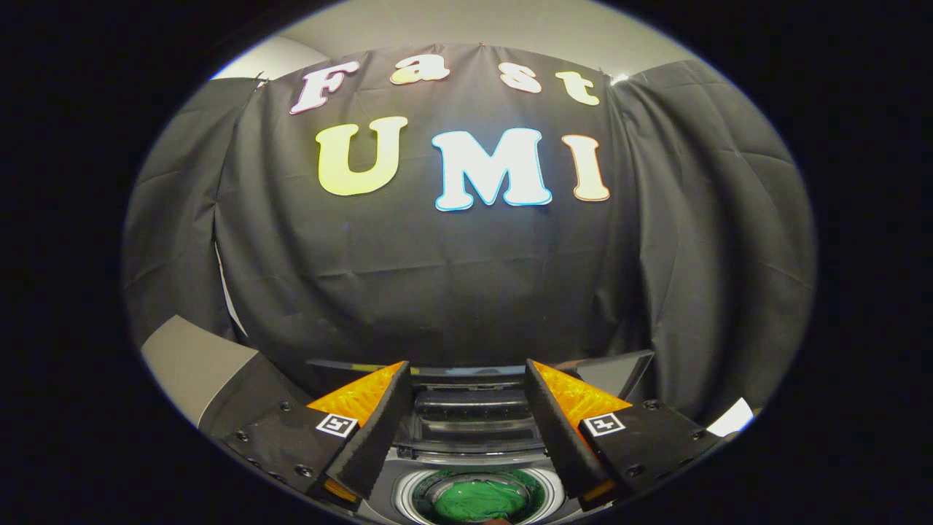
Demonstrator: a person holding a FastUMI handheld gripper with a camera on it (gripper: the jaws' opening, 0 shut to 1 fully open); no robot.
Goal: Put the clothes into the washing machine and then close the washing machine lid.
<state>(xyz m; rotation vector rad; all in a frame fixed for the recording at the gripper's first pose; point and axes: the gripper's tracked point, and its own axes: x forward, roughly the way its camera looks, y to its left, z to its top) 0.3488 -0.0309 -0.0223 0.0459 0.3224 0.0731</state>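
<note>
The washing machine (474,437) lies below and between my fingers, seen from above. Its round drum opening (474,496) holds a green cloth (477,502). The raised lid (470,408) stands at the back of the opening, just beyond the fingertips. My gripper (468,375) hangs above the machine, open, with a wide gap and nothing between its fingers.
The booth's black cloth wall (466,292) rises right behind the machine. A grey slab (193,364) leans at the left. A white scrap (731,418) shows at the right.
</note>
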